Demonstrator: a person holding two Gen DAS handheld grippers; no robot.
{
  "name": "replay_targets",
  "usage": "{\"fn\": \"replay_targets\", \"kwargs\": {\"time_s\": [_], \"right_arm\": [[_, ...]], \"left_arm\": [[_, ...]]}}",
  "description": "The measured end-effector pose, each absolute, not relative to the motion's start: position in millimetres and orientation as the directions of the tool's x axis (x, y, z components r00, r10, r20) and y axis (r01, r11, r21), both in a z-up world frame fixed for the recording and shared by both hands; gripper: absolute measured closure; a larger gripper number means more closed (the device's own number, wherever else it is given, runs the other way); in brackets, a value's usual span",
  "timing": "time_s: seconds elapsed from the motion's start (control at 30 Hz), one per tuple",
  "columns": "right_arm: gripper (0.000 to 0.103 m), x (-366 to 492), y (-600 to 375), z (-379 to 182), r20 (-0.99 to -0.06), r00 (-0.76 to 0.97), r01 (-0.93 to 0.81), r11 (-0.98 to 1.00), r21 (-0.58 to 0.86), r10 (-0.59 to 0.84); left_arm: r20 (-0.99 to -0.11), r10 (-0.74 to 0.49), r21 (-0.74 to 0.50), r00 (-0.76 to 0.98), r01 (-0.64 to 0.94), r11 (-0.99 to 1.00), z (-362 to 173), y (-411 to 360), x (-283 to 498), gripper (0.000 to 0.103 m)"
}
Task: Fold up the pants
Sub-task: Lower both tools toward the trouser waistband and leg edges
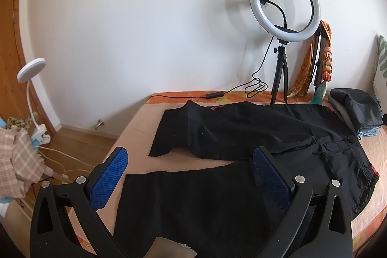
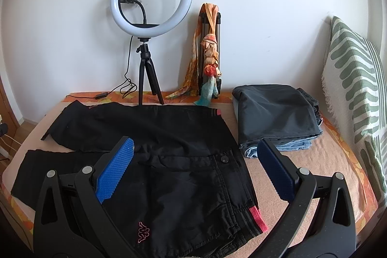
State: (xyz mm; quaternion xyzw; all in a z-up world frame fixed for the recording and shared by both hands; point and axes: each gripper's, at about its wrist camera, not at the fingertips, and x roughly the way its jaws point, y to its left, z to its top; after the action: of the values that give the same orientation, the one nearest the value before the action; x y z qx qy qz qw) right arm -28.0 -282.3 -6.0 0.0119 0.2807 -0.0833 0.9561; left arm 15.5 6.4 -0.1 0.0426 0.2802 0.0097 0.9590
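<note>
Black pants (image 1: 241,134) lie spread flat on the bed, legs pointing left and parted, waistband to the right. The right wrist view shows the same pants (image 2: 174,137) with a pink logo and a red-trimmed waistband near the front. My left gripper (image 1: 191,156) hovers open above the near leg, blue pads wide apart, nothing between them. Above the waist end, my right gripper (image 2: 196,151) is open too and holds nothing.
A ring light on a tripod (image 2: 150,35) stands at the wall with its cable on the bed. A stack of folded clothes (image 2: 275,115) sits right of the pants, a striped pillow (image 2: 355,88) beyond. A clip lamp (image 1: 31,79) and the floor lie left of the bed (image 1: 140,127).
</note>
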Motion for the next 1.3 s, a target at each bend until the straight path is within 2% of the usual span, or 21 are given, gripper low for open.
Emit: {"fn": "replay_targets", "kwargs": {"time_s": [0.37,0.5,0.6,0.93,1.07,1.23,1.3], "right_arm": [[0.0,9,-295,-7,-0.565,0.823,0.101,0.994,0.048,-0.057],[0.0,28,-305,-11,-0.578,0.815,0.042,0.995,0.095,0.021],[0.0,42,-311,-17,-0.599,0.797,-0.007,0.993,0.119,0.077],[0.0,114,-320,-31,-0.661,0.734,-0.134,0.988,0.079,0.153],[0.007,156,-316,-38,-0.697,0.692,-0.214,0.975,0.052,0.189],[0.012,205,-304,-55,-0.751,0.627,-0.321,0.947,-0.005,0.209],[0.018,222,-300,-65,-0.772,0.602,-0.346,0.938,-0.023,0.203]], "left_arm": [[-0.595,0.0,0.044,0.804,0.033,0.998,-17,22,47,0.0],[-0.607,-0.061,-0.026,0.792,0.057,0.998,-21,32,63,0.0],[-0.628,-0.054,-0.015,0.776,0.058,0.998,-22,36,77,0.0],[-0.675,-0.051,-0.021,0.736,0.05,0.999,-10,61,134,0.014],[-0.699,-0.079,-0.064,0.711,0.047,0.997,-13,65,164,0.016],[-0.722,-0.075,-0.035,0.687,0.072,0.997,-27,55,192,0.017],[-0.731,-0.075,-0.033,0.678,0.074,0.997,-33,52,203,0.017]]}}
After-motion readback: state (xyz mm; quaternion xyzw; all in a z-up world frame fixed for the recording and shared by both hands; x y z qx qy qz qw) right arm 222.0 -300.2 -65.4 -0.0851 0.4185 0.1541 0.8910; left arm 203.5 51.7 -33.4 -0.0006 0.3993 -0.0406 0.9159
